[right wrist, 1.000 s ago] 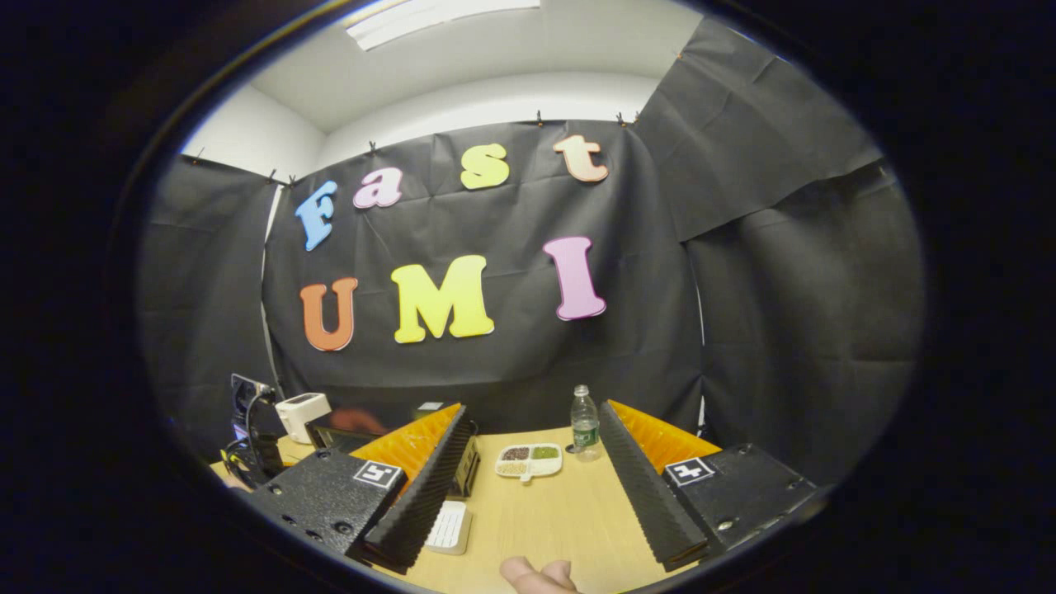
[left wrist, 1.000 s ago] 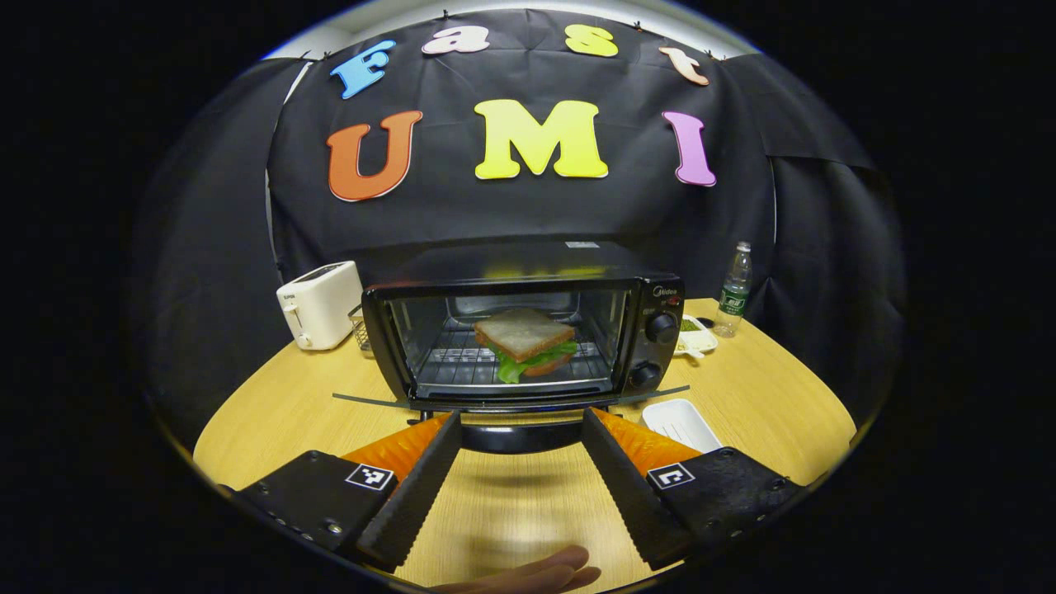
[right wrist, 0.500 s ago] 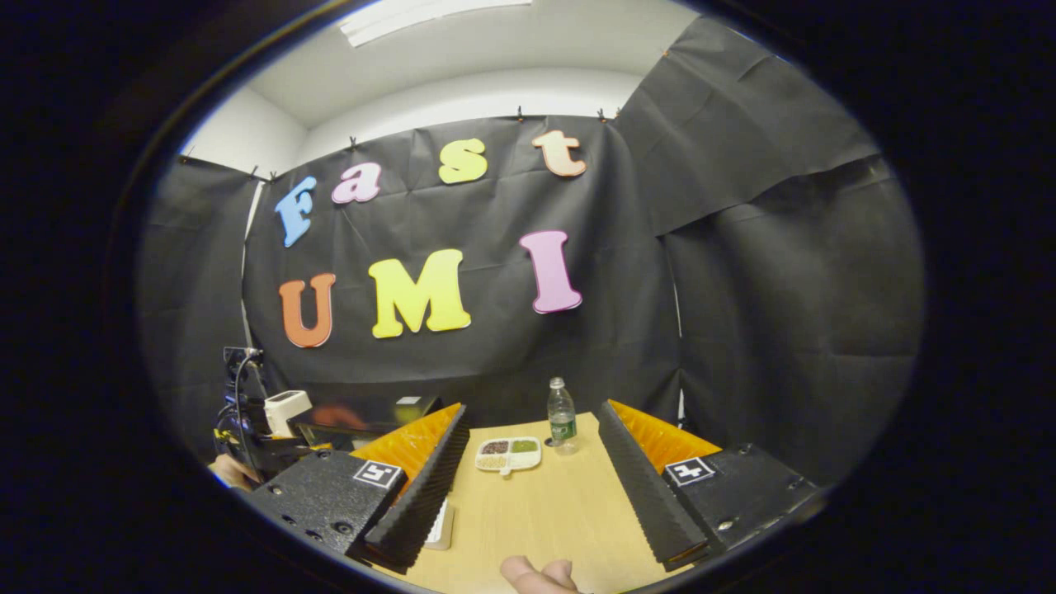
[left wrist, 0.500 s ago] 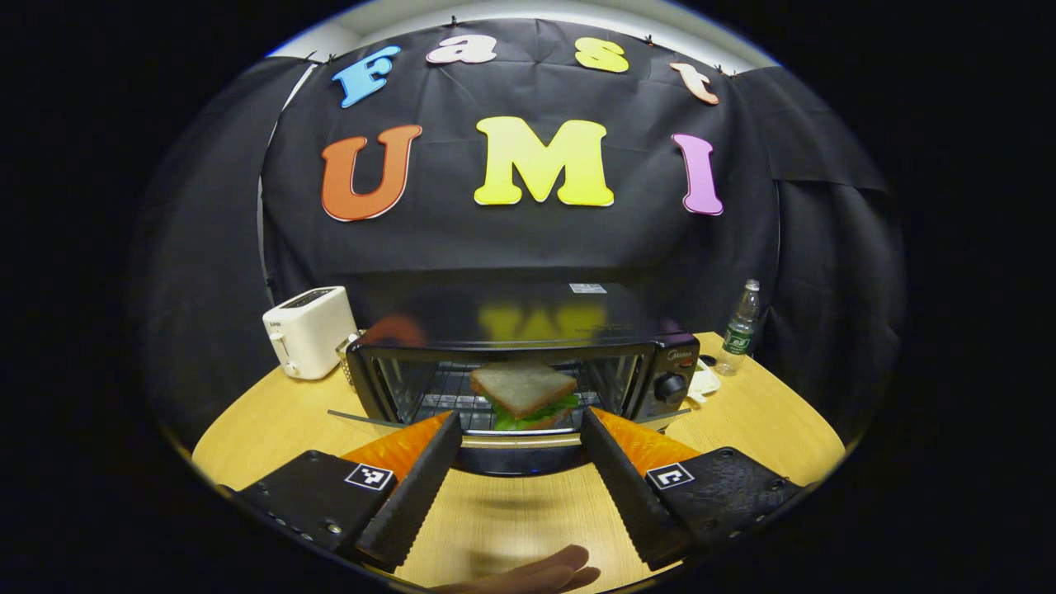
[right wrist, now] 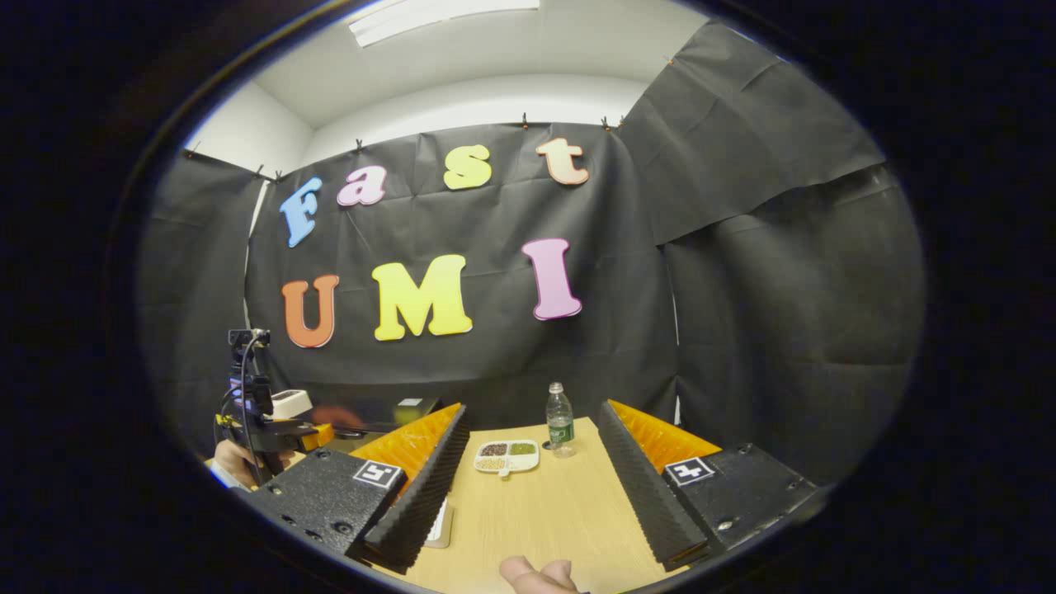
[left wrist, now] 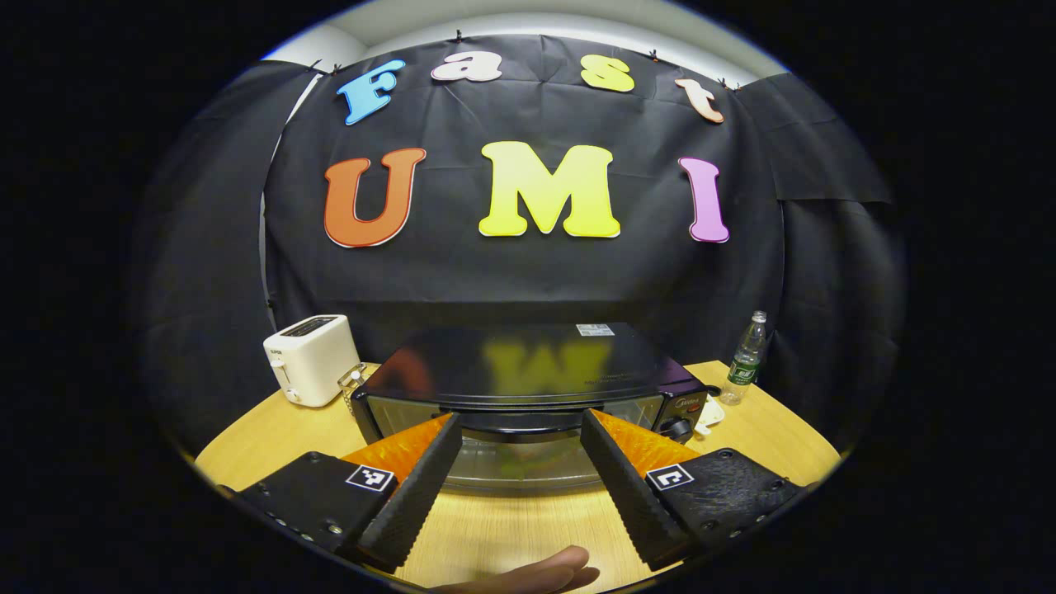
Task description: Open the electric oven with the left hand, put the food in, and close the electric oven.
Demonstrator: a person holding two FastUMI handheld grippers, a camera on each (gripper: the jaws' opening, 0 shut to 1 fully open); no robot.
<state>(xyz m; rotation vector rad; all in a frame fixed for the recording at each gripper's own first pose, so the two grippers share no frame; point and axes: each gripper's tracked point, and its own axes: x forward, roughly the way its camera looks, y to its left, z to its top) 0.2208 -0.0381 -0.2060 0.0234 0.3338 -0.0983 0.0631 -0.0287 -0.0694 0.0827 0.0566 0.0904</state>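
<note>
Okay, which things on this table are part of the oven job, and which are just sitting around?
Job:
- black electric oven
- its dark door handle
- left claw

Lying about:
- white toaster
- clear water bottle with green label
- white divided dish of grains
- right claw

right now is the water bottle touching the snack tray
Apart. The right gripper view shows the water bottle standing just right of the snack tray, with a sliver of bare table between them.

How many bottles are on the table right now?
1. A clear water bottle stands upright at the table's far right edge, beyond the oven; it also shows beside the divided snack dish.
</note>
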